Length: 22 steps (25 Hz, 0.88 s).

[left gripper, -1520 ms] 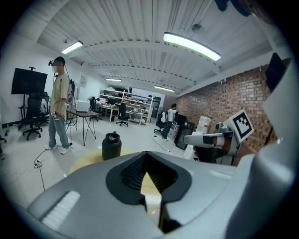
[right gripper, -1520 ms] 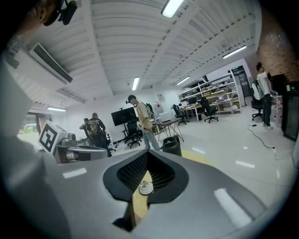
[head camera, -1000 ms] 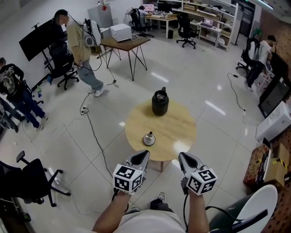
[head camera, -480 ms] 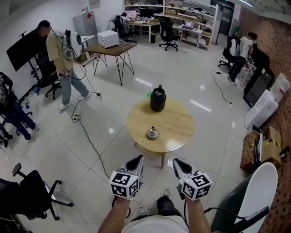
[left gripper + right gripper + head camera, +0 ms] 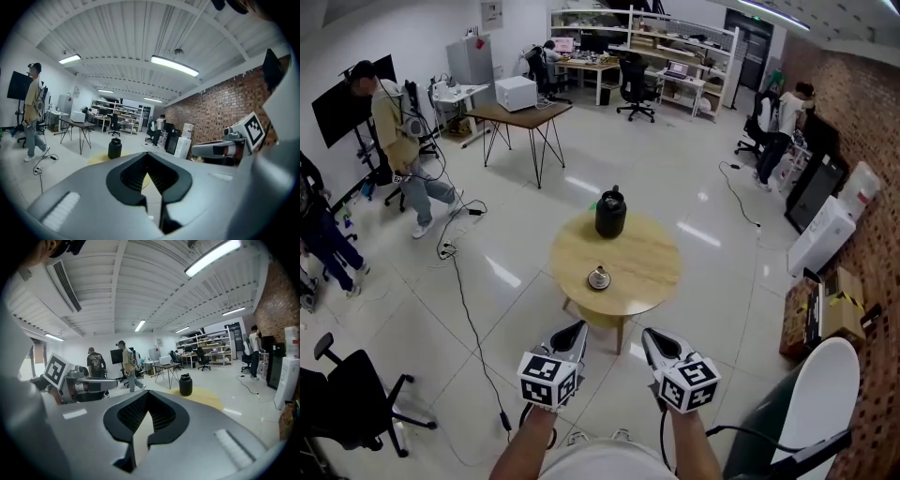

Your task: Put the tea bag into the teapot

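In the head view the table (image 5: 649, 270) lies farther ahead of the left gripper (image 5: 577, 328) and right gripper (image 5: 649, 335) than a second ago, so no reach has begun. The teapot (image 5: 610, 214) stands at the table's far edge, and nearer is what is probably the tea bag (image 5: 599, 275). In the left gripper view the jaws meet, empty. The right gripper view shows the same, and there is no readable writing, only square markers.

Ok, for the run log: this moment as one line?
left gripper: shut, empty | right gripper: shut, empty | both short of table | teapot: far side | small dish: near side
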Tool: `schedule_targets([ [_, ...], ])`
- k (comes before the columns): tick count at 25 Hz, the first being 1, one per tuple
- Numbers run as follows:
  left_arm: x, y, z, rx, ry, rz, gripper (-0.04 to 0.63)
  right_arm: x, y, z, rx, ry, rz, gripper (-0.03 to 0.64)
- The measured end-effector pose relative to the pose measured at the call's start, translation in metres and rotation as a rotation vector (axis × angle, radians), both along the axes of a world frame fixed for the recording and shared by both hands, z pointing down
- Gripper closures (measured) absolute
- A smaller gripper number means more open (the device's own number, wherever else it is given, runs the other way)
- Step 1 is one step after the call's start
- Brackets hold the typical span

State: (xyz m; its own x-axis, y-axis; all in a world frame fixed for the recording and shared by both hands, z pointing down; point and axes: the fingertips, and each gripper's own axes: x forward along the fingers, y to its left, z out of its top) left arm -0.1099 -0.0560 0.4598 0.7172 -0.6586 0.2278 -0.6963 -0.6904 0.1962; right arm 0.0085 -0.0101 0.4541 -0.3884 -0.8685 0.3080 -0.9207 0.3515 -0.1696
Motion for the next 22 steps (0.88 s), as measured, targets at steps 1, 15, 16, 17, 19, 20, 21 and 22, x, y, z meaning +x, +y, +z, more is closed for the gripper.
schedule_targets([
  [1,0.002,0.002,-0.003,0.008,-0.001,0.000,0.583,0.003,0.003,0.000,0.002,0.005,0.005,0.617],
  [15,0.021,0.033,-0.012,0.022,-0.001,-0.002,0.583,0.008,0.030,-0.002,0.013,-0.018,-0.025,0.617],
  [16,0.020,0.034,-0.012,0.021,-0.001,-0.004,0.583,0.007,0.031,-0.002,0.013,-0.017,-0.028,0.617],
  [17,0.021,0.036,-0.011,0.019,-0.001,-0.005,0.583,0.007,0.033,-0.002,0.013,-0.017,-0.029,0.617],
  [19,0.022,0.039,-0.010,0.018,0.000,-0.006,0.583,0.009,0.035,-0.001,0.014,-0.015,-0.030,0.617],
  [20,0.024,0.040,-0.010,0.019,0.001,-0.007,0.583,0.011,0.037,-0.001,0.015,-0.015,-0.030,0.617],
  [21,0.025,0.041,-0.011,0.021,0.001,-0.008,0.583,0.013,0.038,-0.002,0.017,-0.015,-0.030,0.617],
  [22,0.027,0.042,-0.011,0.023,0.000,-0.009,0.583,0.015,0.039,-0.003,0.019,-0.015,-0.029,0.617],
])
